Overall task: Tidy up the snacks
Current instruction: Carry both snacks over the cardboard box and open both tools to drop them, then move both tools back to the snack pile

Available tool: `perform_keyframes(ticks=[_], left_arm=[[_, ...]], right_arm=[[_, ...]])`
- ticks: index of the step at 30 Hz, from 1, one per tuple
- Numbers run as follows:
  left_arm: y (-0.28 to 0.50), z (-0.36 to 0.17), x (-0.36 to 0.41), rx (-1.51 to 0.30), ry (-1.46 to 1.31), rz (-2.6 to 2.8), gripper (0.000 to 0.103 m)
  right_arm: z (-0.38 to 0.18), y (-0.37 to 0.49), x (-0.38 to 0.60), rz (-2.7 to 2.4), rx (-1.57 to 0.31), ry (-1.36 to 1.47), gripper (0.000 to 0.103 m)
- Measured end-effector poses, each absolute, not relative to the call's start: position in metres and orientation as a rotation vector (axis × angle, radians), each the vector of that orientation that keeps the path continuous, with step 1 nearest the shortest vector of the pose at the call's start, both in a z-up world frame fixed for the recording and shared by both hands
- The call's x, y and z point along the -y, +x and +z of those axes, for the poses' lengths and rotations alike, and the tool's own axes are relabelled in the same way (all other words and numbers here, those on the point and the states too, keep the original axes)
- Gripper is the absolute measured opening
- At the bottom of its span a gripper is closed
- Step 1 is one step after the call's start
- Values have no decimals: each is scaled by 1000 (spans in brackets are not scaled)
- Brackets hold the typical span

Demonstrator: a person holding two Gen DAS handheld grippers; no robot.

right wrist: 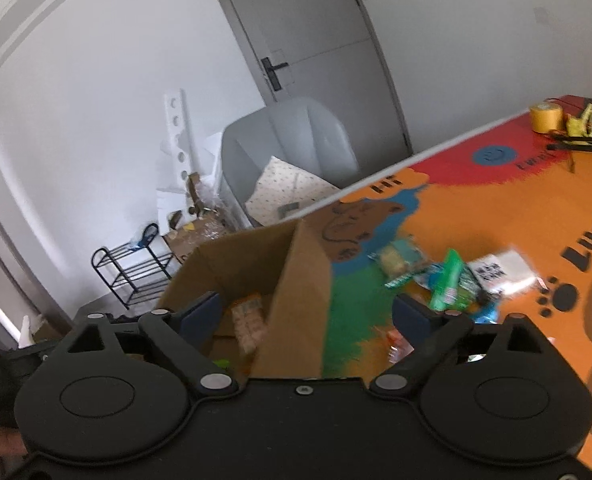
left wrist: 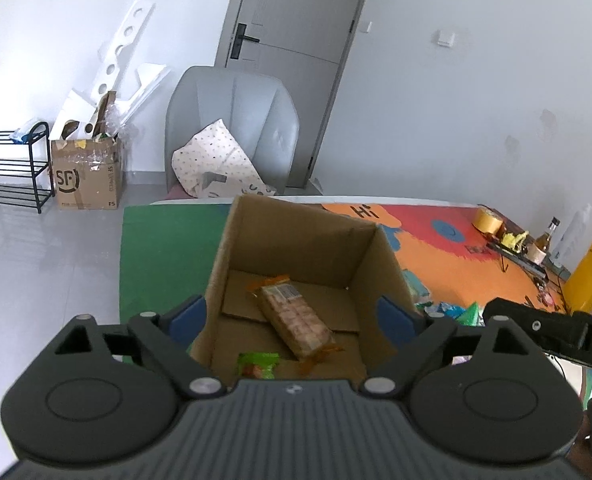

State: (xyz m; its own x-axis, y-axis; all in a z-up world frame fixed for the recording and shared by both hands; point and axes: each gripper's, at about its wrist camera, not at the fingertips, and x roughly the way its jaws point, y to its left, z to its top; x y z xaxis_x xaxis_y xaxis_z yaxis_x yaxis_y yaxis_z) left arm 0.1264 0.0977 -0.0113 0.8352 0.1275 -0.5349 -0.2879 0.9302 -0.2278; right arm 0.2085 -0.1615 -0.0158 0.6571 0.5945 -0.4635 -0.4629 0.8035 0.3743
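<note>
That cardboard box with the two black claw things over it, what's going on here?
A person holding a gripper in each hand is sorting snacks into the open cardboard box. A long cracker pack and a small green packet already lie inside. The left gripper hangs open over the box, holding nothing. The right gripper, also open and empty, is at the box's right wall, with more snack packets waiting on the colourful table mat.
</note>
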Motion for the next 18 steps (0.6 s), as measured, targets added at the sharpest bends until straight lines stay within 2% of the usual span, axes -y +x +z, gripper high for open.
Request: perform_keyframes(ticks=[3, 18], left_arm=[[125, -11, -86, -545, -282, 210, 98], [122, -16, -39, -594, -268, 121, 98]], right_arm=[[-19, 207, 169, 581, -619, 229, 98], [-34, 202, 220, 530, -661, 244, 98]])
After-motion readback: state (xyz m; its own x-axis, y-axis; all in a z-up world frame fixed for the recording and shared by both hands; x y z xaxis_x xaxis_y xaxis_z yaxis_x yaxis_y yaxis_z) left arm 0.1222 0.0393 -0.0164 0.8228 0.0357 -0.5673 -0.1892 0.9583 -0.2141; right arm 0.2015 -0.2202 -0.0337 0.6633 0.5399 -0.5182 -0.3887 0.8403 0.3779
